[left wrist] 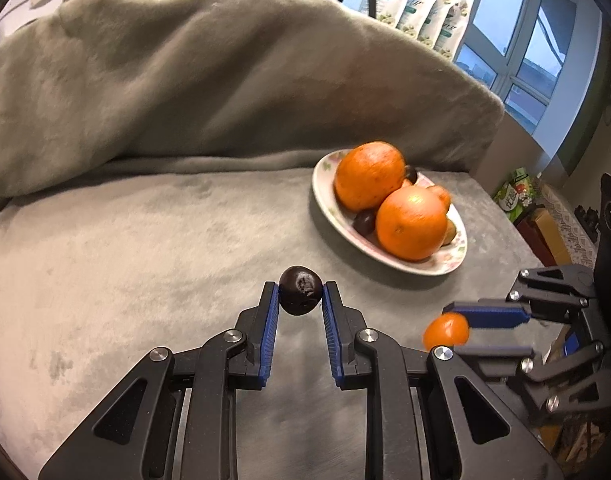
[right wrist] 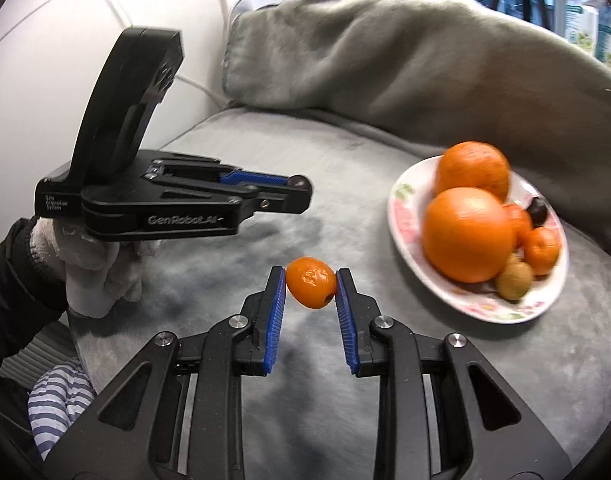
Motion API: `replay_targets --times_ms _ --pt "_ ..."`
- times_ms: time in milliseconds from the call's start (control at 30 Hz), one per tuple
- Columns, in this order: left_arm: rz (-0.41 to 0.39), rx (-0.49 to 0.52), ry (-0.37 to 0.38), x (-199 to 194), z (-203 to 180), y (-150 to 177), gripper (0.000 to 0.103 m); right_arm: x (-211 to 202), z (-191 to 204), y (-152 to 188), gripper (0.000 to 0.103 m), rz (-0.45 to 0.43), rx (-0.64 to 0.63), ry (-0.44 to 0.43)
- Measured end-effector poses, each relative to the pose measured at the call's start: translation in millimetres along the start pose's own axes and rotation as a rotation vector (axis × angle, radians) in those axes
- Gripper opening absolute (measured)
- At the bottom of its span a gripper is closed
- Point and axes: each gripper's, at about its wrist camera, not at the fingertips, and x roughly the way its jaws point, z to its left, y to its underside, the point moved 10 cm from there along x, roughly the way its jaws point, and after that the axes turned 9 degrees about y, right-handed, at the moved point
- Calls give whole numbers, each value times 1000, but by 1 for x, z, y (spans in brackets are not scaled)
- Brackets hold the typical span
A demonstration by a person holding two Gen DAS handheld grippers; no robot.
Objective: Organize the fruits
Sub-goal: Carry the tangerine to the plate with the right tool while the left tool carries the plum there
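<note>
Blue pads of my left gripper (left wrist: pixel 301 296) pinched a dark plum (left wrist: pixel 300 295); my right gripper (right wrist: pixel 311 290) pinched a small orange fruit (right wrist: pixel 311 288). Both hung above the grey blanket (left wrist: pixel 145 240), short of the floral plate (right wrist: pixel 401 216) holding oranges (right wrist: pixel 467 234).

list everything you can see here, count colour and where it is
large oranges: 2, orange, on the plate
small orange fruits: at least 2, on the plate behind the big ones
dark fruits: 2, dark purple, on the plate
brown fruit: 1, plate's near edge
plate: 1, white with floral rim, on the grey cover
blanket: 1, grey, heaped behind
dark fruit: 1, held in the left gripper
small orange fruit: 1, held in the right gripper
gloved hand: 1, white, under the left gripper
</note>
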Motion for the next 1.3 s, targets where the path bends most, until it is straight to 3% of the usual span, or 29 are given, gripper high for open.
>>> replay_targets --times_ms 567,1300 --pt "-7 60 52 30 -44 -34 20 -29 -99 -28 27 -77 111 138" --pt "19 76 31 49 -41 -41 20 9 -163 -59 27 -64 163 199"
